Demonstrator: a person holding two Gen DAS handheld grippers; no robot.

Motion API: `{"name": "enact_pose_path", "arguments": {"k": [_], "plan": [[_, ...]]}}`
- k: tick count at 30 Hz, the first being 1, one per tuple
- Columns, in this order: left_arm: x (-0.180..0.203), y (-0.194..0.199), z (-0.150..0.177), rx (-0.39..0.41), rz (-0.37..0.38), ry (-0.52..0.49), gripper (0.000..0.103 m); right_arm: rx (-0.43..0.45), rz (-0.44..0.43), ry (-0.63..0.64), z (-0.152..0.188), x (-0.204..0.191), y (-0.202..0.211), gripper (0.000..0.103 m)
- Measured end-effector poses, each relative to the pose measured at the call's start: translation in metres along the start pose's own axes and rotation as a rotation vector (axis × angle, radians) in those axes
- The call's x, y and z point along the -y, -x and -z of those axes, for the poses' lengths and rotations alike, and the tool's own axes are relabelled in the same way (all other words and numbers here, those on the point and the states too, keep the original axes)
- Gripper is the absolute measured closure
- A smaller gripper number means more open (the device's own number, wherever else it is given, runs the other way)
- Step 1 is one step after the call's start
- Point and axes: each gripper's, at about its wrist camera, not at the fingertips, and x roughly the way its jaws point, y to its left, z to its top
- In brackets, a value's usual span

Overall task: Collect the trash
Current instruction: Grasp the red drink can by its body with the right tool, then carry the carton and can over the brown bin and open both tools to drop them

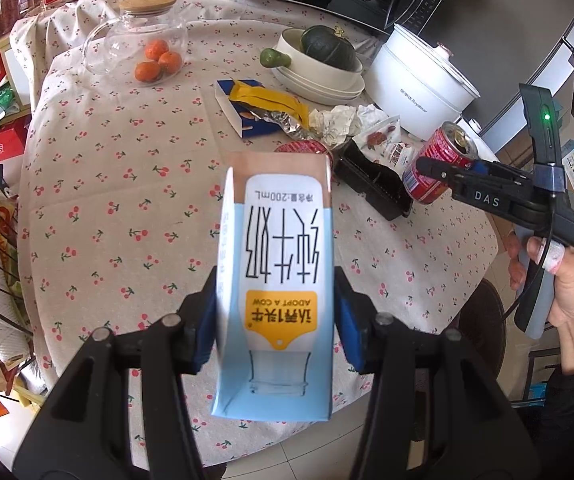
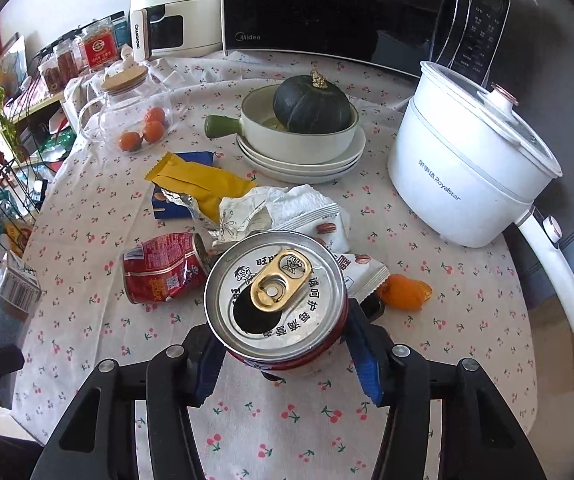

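Here left gripper [image 1: 275,320] clamps milk carton [image 1: 279,272], right gripper [image 2: 287,344] apparently a can [image 2: 277,292].

— What kind of room is this?
— A kitchen in a home. Past the jaws, a microwave [image 2: 327,8] stands at the back, with a white cooking pot [image 2: 463,160], a squash in a pan [image 2: 307,112] and a cherry tablecloth [image 2: 107,216].

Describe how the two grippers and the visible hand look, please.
Both grippers are black linkage frames with silver pivot bolts and blue pads on the fingers. The right gripper carries white "DAS" lettering, a green light on its upright part, a black cable and a pale handle. The right hand wears a dark sleeve and a white fingertip wrap. The left gripper looks alike.
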Motion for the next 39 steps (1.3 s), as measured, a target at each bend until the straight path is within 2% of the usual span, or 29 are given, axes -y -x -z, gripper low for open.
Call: {"name": "enact_pose_path", "arguments": {"k": [8, 16, 29, 39], "plan": [[0.015, 0.004, 0.007, 0.009, 0.014, -0.039, 0.050, 0.028, -0.003, -0.075, 0.032, 0.020, 0.053, 0.047], [0.049, -0.003, 0.021, -0.008, 0.024, -0.128, 0.050, -0.012, 0.023, -0.182, 0.102, 0.057, 0.086, 0.047], [0.123, -0.023, 0.045, -0.025, 0.039, -0.277, 0.050, -0.095, 0.049, -0.419, 0.227, 0.132, 0.107, 0.047], [0.194, -0.046, 0.074, -0.042, 0.071, -0.424, 0.050, -0.132, 0.083, -0.477, 0.296, 0.167, 0.117, 0.046]]}}
